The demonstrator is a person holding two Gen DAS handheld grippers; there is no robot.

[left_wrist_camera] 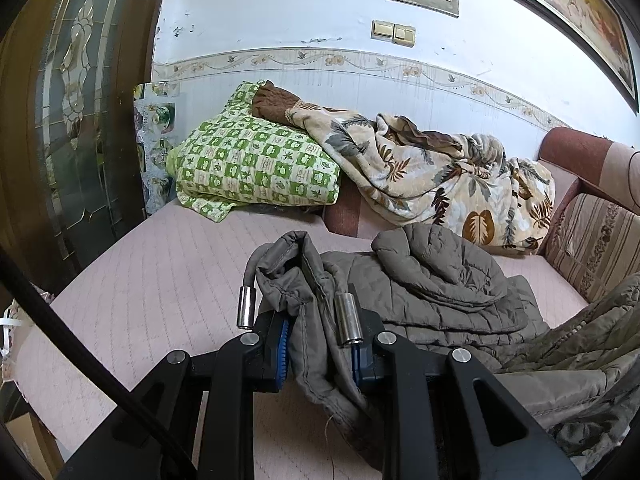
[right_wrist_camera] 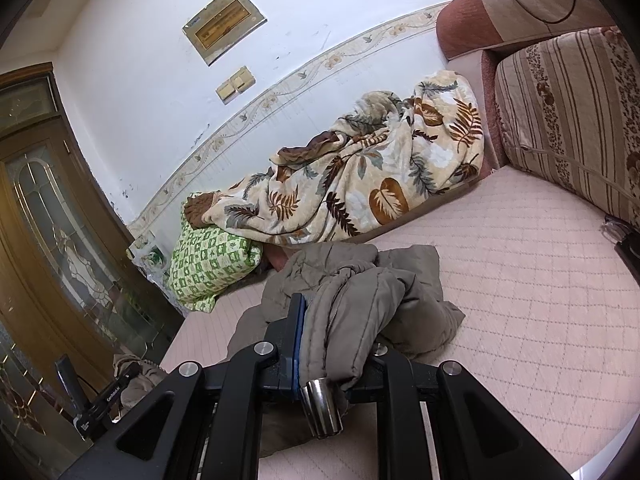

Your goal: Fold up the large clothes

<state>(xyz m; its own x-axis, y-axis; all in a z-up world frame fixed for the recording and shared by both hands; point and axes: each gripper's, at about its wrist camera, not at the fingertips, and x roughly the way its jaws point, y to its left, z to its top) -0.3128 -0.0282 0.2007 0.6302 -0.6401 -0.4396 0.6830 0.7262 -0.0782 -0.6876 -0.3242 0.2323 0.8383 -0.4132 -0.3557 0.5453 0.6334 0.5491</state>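
Both grippers have hold of the jacket, a grey-brown quilted one, lying bunched on the pink quilted sofa seat. Most of it sits in a heap in the middle of the seat, just in front of the leaf-print blanket and to the right of the green checked pillow.

Left gripper: fingers pressed in on a bunched edge/hem of the jacket w/ a drawcord; fabric fills the gap between the blue pads, and two metal cord tips hang beside them. Right gripper: fingers pinching a thick fold of the jacket; only the left pad shows, the other is buried under cloth. A metal cord tip dangles at the near edge.

Step, by my read: the pick-up & spread stage, not yet a fold. Jacket is crumpled, no flat panel visible, sleeves not sorted.

Next move prob. calls for lifting both held ends up and apart so the heap unrolls, then laying it flat on the free seat area to the right, clear of the blanket. Grips look bulky, so slip risk is low, but the cord could snag. Which part of the jacket each gripper holds (hem vs hood) I can't tell for sure.
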